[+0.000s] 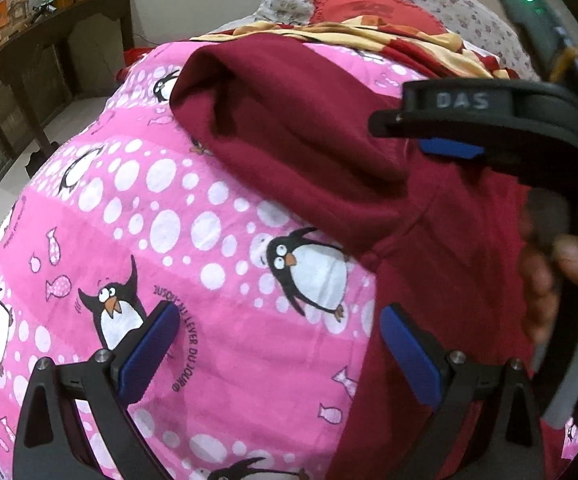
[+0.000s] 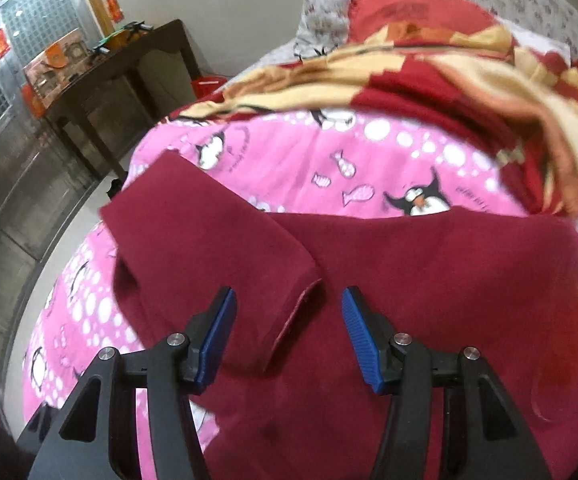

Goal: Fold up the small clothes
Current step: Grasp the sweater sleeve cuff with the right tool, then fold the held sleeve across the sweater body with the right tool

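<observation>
A small maroon garment (image 1: 289, 132) (image 2: 409, 264) lies spread on a pink penguin bedsheet (image 1: 169, 220) (image 2: 309, 152). In the right wrist view one sleeve (image 2: 209, 232) lies slanted across it, and the sleeve's hem sits below the gap of my right gripper (image 2: 289, 320). That gripper is open, and its blue pads stand apart from the cloth. In the left wrist view the right gripper (image 1: 429, 136) hovers over the garment's shoulder, with a hand behind it. My left gripper (image 1: 281, 344) is open over the sheet. Its right finger (image 1: 405, 352) is at the garment's left edge.
A rumpled red and yellow blanket (image 2: 449, 80) (image 1: 329, 32) lies at the far side of the bed, with a flowered pillow and a red cushion (image 1: 369, 4) behind it. A dark wooden table (image 2: 121, 68) (image 1: 49, 40) stands left of the bed, where the bed edge drops to the floor.
</observation>
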A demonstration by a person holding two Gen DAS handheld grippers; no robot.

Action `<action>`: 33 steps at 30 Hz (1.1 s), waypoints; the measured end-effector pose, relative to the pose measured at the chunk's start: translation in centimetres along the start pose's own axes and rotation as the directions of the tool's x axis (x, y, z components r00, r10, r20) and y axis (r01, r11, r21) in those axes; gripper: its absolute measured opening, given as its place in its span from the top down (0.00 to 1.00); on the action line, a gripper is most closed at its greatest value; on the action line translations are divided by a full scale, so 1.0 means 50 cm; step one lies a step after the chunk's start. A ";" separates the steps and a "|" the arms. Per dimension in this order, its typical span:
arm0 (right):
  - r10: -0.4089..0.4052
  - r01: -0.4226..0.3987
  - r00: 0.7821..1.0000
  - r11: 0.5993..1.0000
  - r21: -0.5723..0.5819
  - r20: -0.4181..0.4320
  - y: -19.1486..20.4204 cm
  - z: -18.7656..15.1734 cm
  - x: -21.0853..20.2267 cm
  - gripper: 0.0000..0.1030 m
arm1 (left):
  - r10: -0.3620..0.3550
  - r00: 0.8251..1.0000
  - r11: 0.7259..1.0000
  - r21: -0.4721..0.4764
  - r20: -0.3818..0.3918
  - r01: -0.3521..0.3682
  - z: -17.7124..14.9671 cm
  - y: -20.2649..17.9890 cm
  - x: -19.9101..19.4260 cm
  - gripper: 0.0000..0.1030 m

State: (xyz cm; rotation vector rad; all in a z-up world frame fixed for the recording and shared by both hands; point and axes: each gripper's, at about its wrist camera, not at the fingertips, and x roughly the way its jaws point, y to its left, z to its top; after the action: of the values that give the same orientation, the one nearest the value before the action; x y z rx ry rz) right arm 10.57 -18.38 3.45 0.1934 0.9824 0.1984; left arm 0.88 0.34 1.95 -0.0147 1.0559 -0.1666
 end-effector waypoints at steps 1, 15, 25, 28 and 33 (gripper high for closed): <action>0.001 -0.001 1.000 1.000 0.004 0.002 0.001 0.001 0.010 0.38 | 0.000 1.000 1.000 -0.002 -0.002 0.000 0.002 0.001 0.003 0.01; 0.114 -0.122 0.978 0.992 0.036 0.173 -0.023 -0.001 -0.166 0.83 | 0.036 0.999 0.999 0.007 0.041 -0.036 0.009 0.012 -0.025 0.01; 0.060 -0.103 0.950 0.986 0.129 0.306 -0.181 -0.114 -0.473 0.83 | 0.052 0.995 0.998 0.030 0.087 -0.055 0.004 0.006 -0.071 0.01; -0.070 0.007 0.958 0.976 0.219 0.279 -0.261 -0.165 -0.508 0.83 | 0.051 0.994 0.998 0.039 0.097 -0.055 0.002 -0.004 -0.081 0.01; -0.208 0.151 0.973 0.902 0.404 0.100 -0.400 -0.233 -0.453 0.83 | 0.038 0.992 0.996 0.075 0.118 -0.047 0.008 -0.046 -0.098 0.01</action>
State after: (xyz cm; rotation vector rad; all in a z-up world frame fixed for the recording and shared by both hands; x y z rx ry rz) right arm -9.86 -42.56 10.34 0.4774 0.8847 -0.1865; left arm -1.42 -1.27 6.63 0.0682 0.9323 -0.1661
